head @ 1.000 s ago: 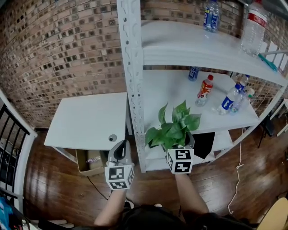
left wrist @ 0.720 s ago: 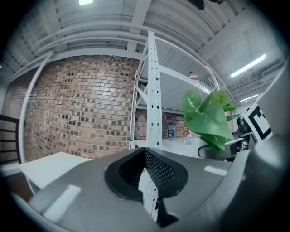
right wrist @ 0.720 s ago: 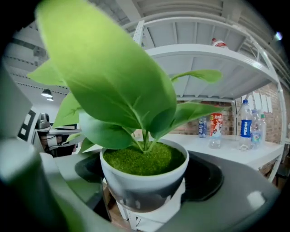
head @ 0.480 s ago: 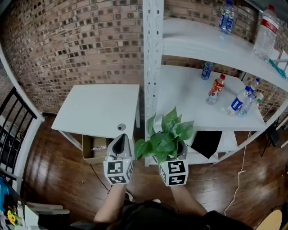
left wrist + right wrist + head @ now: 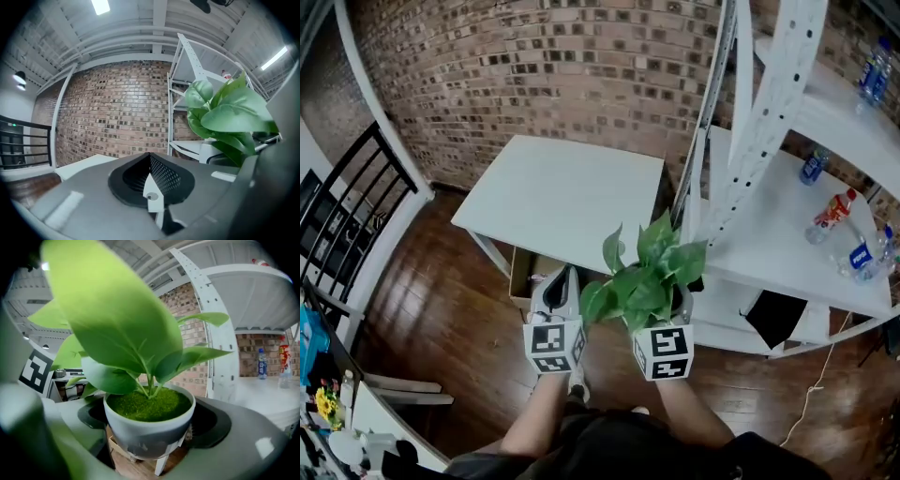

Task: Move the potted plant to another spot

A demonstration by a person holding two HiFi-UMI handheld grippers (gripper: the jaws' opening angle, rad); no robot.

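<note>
The potted plant point(image 5: 645, 274) has broad green leaves and a white pot point(image 5: 148, 428) with green moss on top. My right gripper point(image 5: 672, 306) is shut on the pot, one jaw on each side, and holds it in the air above the wooden floor, in front of the white table point(image 5: 562, 192). In the right gripper view the pot fills the gap of the right gripper point(image 5: 150, 425). Just to its left, my left gripper point(image 5: 558, 284) is shut with nothing in it, its pads together. The leaves point(image 5: 227, 112) show at the right of the left gripper point(image 5: 151, 182) view.
A white metal shelf unit point(image 5: 769, 211) stands at the right, with several bottles point(image 5: 831, 214) on its shelves and a black object point(image 5: 776, 317) on the lowest one. A cardboard box point(image 5: 523, 272) sits under the table. A black railing point(image 5: 347, 216) is at the left, a brick wall behind.
Both grippers and the plant have moved left, away from the shelf unit and over to the front of the white table. The pot stays gripped; the left gripper stays shut.
</note>
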